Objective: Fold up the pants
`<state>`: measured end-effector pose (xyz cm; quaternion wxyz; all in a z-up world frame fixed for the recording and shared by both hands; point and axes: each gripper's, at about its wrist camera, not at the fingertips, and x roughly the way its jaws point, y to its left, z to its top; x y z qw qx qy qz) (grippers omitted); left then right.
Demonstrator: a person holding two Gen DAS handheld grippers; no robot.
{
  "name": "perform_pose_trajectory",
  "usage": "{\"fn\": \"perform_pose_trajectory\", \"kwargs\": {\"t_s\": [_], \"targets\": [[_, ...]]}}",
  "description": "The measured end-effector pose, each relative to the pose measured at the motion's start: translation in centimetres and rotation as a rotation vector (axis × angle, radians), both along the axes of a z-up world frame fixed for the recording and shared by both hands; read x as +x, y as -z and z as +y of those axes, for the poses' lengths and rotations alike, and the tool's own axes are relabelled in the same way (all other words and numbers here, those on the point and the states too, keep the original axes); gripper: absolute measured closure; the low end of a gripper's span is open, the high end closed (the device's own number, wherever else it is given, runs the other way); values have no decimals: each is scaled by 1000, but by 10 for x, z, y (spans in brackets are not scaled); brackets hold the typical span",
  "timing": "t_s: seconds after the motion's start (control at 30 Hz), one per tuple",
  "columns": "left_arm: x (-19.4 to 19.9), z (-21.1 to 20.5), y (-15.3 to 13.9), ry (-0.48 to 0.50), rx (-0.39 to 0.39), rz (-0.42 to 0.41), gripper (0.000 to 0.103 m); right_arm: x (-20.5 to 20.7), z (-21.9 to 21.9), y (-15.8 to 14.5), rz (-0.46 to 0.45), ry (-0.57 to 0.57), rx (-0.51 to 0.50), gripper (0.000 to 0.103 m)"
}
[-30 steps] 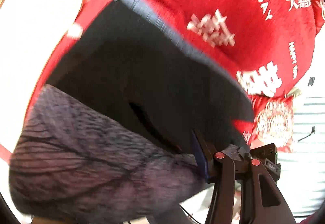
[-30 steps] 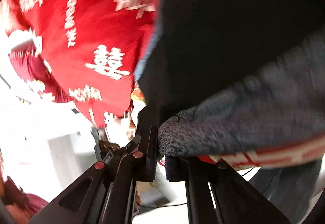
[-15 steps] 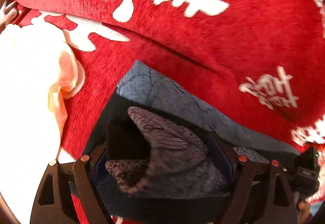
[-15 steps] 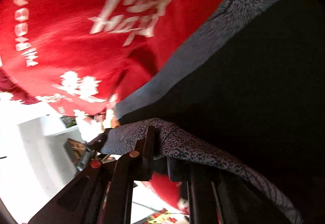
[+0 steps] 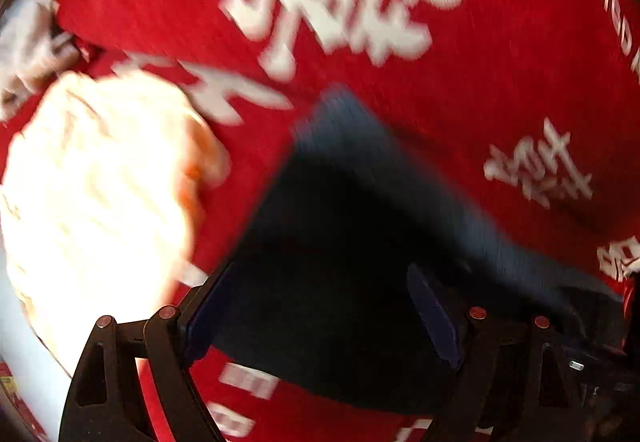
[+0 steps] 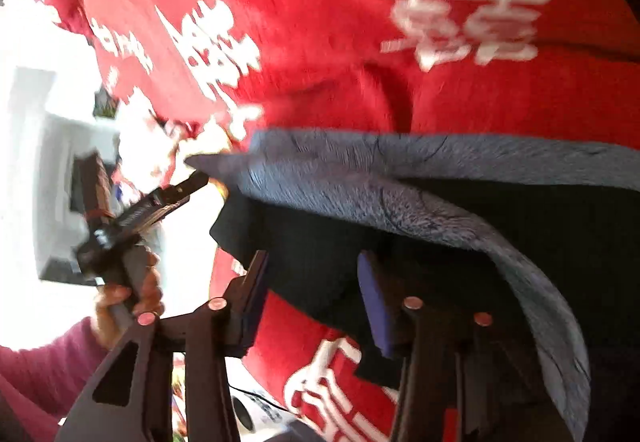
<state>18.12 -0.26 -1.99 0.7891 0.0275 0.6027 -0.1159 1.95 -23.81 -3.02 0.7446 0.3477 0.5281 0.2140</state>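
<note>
- Mostly, both views are smeared by motion blur; the white lettering on the red cloth point(image 5: 460, 89) cannot be read reliably.
- In the left wrist view, a pale overexposed mass point(image 5: 96, 209) at the left edge shows no detail; what it is cannot be told.
- In the same view, the pants point(image 5: 340, 282) appear as a near-black slab with a blue-grey edge; their folds and far end are cut off by the frame.
- The left hand-held gripper point(image 5: 320, 318) stands wide apart, its pads clear of the fabric. The pants lie on the red cloth beneath and between the fingers; nothing is gripped.
- In the right wrist view, the right hand-held gripper point(image 6: 316, 294) has just been opening. Its jaws stand partly apart with a dark hanging layer of the pants point(image 6: 400, 201) between them; no pad visibly presses on it.
- The grey fuzzy inner face of the pants drapes over the right finger, hiding its outer side.
- A person's hand point(image 6: 132, 294) in a magenta sleeve point(image 6: 44, 366) holds the other hand-held gripper at left, its tip near the pants' corner.
</note>
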Motion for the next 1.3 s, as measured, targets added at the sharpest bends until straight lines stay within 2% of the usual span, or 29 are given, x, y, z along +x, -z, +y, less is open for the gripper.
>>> {"fn": "perform_pose_trajectory", "kwargs": {"t_s": [0.1, 0.13, 0.17, 0.2, 0.27, 0.37, 0.43, 0.57, 0.73, 0.8, 0.83, 0.9, 1.03, 1.13, 1.2, 1.3], "targets": [[-10, -28, 32, 33, 84, 12, 16, 17, 3, 34, 84, -7, -67, 58], [-12, -34, 38, 40, 120, 10, 16, 21, -3, 43, 108, 17, -68, 62], [-14, -39, 38, 46, 136, 0, 16, 23, -11, 46, 115, 48, -35, 62], [-16, -41, 35, 60, 124, -2, 16, 22, -25, 43, 114, 105, 17, 61], [-23, -44, 25, 98, 99, 12, 16, 13, -44, 34, 91, 169, 48, 60], [-46, -52, 9, 174, 104, 19, 16, -11, -71, 17, 52, 221, 80, 51], [-65, -57, 1, 240, 90, 39, 16, -36, -90, 9, 43, 256, 105, 46], [-106, -77, -6, 355, 58, 110, 16, -105, -116, 3, 59, 354, 141, 45], [-161, -124, -9, 534, -22, 187, 16, -204, -129, 6, 115, 510, 113, 44], [-186, -145, -12, 596, -58, 224, 16, -257, -134, 14, 152, 601, 101, 42], [-202, -157, -15, 628, -100, 250, 16, -274, -135, 21, 170, 633, 101, 42], [-225, -175, -20, 668, -142, 283, 16, -322, -135, 32, 217, 714, 105, 42], [-262, -207, -22, 715, -208, 355, 16, -400, -142, 47, 243, 857, 120, 40], [-277, -228, -13, 722, -229, 393, 16, -448, -151, 72, 281, 964, 198, 40], [-284, -240, 0, 710, -227, 427, 16, -475, -155, 92, 269, 1034, 330, 40], [-289, -251, 13, 669, -227, 467, 16, -492, -157, 116, 246, 1077, 449, 40]]}}
